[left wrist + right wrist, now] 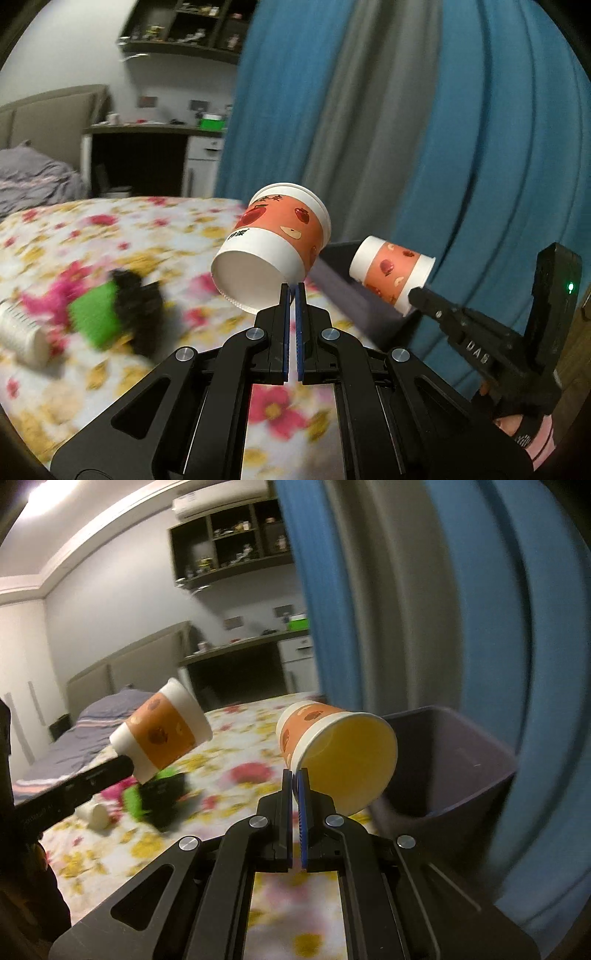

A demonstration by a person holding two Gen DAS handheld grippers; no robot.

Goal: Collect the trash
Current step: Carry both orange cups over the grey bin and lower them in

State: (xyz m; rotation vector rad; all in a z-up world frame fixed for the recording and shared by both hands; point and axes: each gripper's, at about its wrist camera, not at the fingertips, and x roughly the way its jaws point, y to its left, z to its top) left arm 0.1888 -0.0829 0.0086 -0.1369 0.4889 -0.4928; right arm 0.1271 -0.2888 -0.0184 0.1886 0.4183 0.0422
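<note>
In the left wrist view, my left gripper [294, 291] is shut on the rim of an orange-and-white paper cup [271, 243], which is tilted with its mouth toward the camera. To its right, my right gripper [413, 295] pinches the rim of a second, similar paper cup [391, 271]. In the right wrist view, the right gripper [295, 779] is shut on its cup [340, 749], which lies on its side just left of a dark bin [447, 764]. The left gripper [123, 766] holds the other cup [162, 727] over the bed. Both cups hang in the air.
A floral bedsheet [110, 236] covers the bed below. On it lie a green-and-black object [110, 317] and a white cylinder [22, 334]. Blue and grey curtains [461, 129] hang behind the bin [334, 258]. A desk [155, 129] stands at the back.
</note>
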